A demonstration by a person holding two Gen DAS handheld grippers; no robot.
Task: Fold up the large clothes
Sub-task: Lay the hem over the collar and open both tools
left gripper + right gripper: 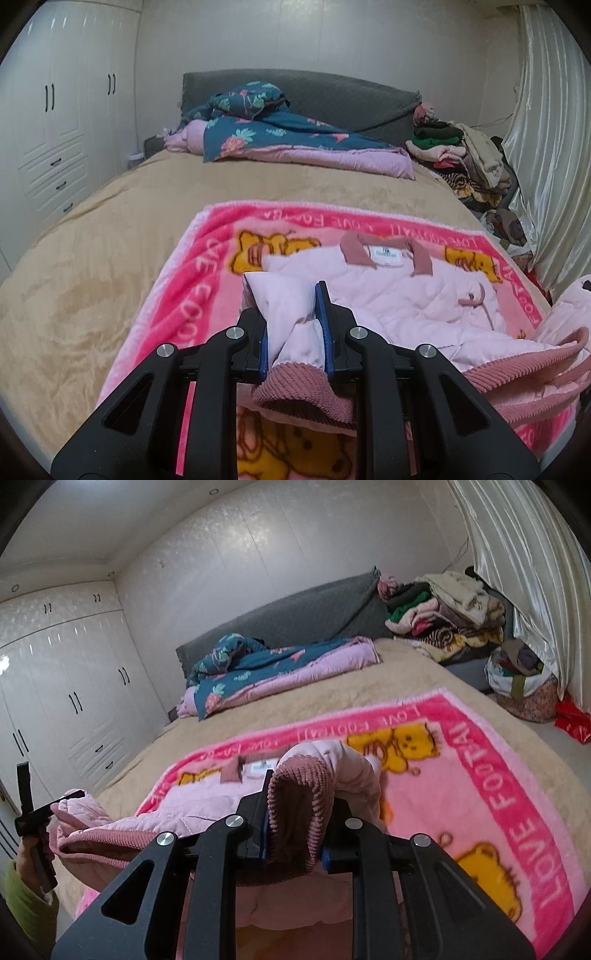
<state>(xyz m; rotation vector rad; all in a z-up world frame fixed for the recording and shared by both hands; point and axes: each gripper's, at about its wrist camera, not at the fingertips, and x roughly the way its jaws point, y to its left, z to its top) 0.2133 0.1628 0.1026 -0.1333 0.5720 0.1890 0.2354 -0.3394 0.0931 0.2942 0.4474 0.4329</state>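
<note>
A pale pink quilted jacket (399,299) with dusty-rose ribbed collar and hem lies on a pink teddy-bear blanket (207,273) on the bed. My left gripper (293,325) is shut on the jacket's bottom left corner, and the ribbed hem (295,391) hangs below the jaws. My right gripper (297,812) is shut on the bottom right corner, and its ribbed hem (299,805) bulges between the jaws. The jacket (192,805) sags between both grippers. The left gripper also shows at the left edge of the right wrist view (48,808).
The bed has a tan cover (110,229). A blue floral quilt (273,129) lies by the grey headboard (332,96). A pile of clothes (465,158) stands at the far right, with bags (524,686) on the floor. White wardrobes (55,122) stand on the left, curtains (546,110) on the right.
</note>
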